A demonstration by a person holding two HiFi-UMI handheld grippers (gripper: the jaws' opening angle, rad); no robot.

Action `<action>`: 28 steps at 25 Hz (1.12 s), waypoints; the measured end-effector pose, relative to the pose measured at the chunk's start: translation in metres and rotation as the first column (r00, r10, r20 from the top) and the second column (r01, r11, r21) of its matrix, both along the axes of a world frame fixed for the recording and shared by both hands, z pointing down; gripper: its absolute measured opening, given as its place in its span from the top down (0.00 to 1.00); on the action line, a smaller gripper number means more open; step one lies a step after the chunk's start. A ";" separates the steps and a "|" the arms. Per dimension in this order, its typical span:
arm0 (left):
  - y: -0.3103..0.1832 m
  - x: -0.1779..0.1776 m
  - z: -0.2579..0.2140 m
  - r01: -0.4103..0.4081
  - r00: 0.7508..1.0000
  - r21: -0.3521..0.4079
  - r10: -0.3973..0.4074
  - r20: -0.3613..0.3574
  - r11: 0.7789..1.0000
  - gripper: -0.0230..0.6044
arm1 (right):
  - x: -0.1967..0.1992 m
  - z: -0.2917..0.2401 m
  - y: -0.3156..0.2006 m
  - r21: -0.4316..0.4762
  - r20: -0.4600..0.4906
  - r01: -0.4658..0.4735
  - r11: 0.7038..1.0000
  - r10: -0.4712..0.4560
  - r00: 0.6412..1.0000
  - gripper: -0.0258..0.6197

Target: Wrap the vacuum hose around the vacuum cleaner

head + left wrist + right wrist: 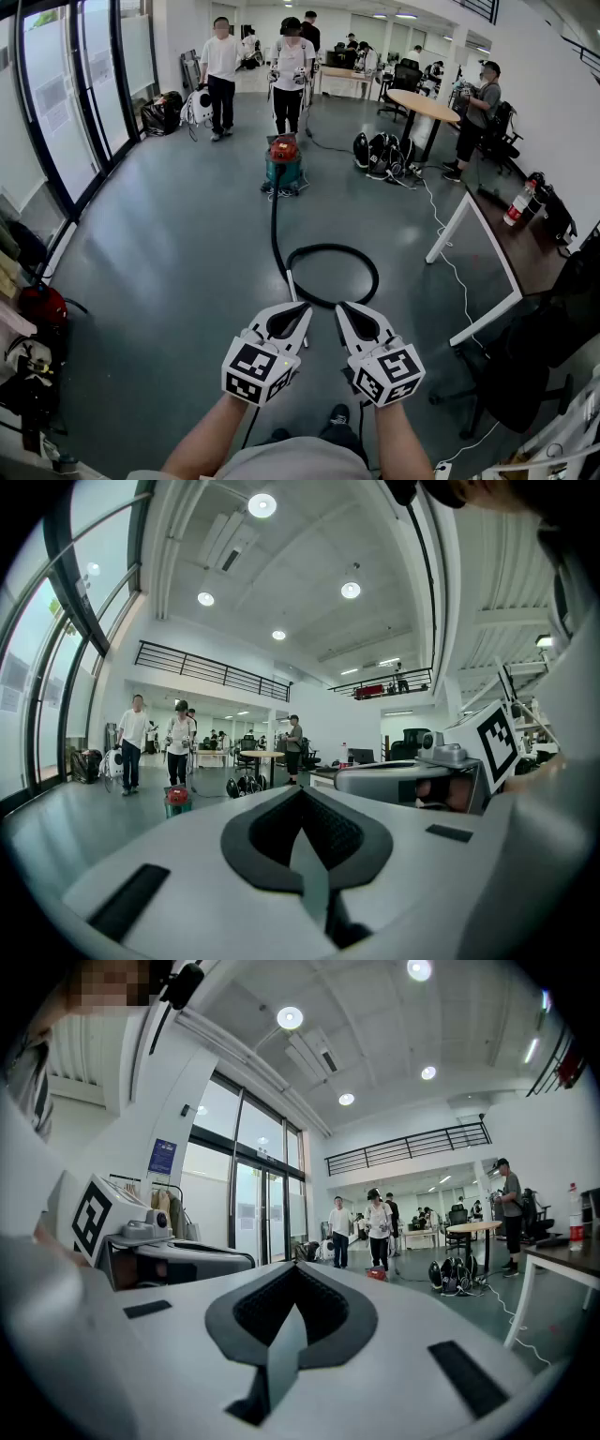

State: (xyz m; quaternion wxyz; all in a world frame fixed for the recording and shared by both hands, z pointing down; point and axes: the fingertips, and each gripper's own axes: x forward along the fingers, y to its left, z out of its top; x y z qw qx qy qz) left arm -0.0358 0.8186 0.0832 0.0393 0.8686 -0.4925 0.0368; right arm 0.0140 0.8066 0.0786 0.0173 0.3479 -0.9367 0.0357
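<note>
L gripper (298,311) low centre in head view, jaws pressed together, nothing btwn them; same in left gripper view (302,803), pads tip to tip w/ only open room beyond. R gripper (345,311) just beside it, likewise closed tight and empty; same again in right gripper view (295,1279). Both held abt level, side by side, not touching, marker cubes (256,367) nearest the forearms. Ahead on grey floor (169,244): vac cleaner (283,161), red top over teal body, upright, well apart from both grippers; also small in left gripper view (176,799) and right gripper view (377,1274). Black hose (330,247) out of vac's front, straight along floor toward camera, then curled in one open loop just beyond gripper tips; flat on floor, not wrapped on the vac, not touched by either claw. Pale rigid tube (292,284) at loop's near-left side, lower end hidden behind L gripper. Behind vac: person in white tee (221,75) and second person (291,70), both standing. R of vac: black bags (382,152) on floor by round table (422,103), third person (478,117) next to it. Far R: desk (506,246), dark top on white legs, w/ red-and-white bottle (517,204) on it. Glass wall (66,122) along L side.
</note>
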 end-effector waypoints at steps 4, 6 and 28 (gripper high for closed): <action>-0.001 0.002 0.000 -0.003 1.000 0.000 0.003 0.003 1.000 0.96 | 0.003 -0.001 -0.003 -0.002 0.011 -0.010 1.000 0.010 1.000 0.96; -0.002 0.003 0.000 -0.003 1.000 -0.001 0.003 0.004 1.000 0.96 | 0.004 -0.002 -0.004 -0.002 0.019 -0.014 1.000 0.014 1.000 0.96; -0.002 -0.016 0.007 -0.014 1.000 -0.008 0.014 0.016 1.000 0.96 | -0.013 0.007 -0.003 -0.012 -0.013 -0.025 1.000 0.025 1.000 0.96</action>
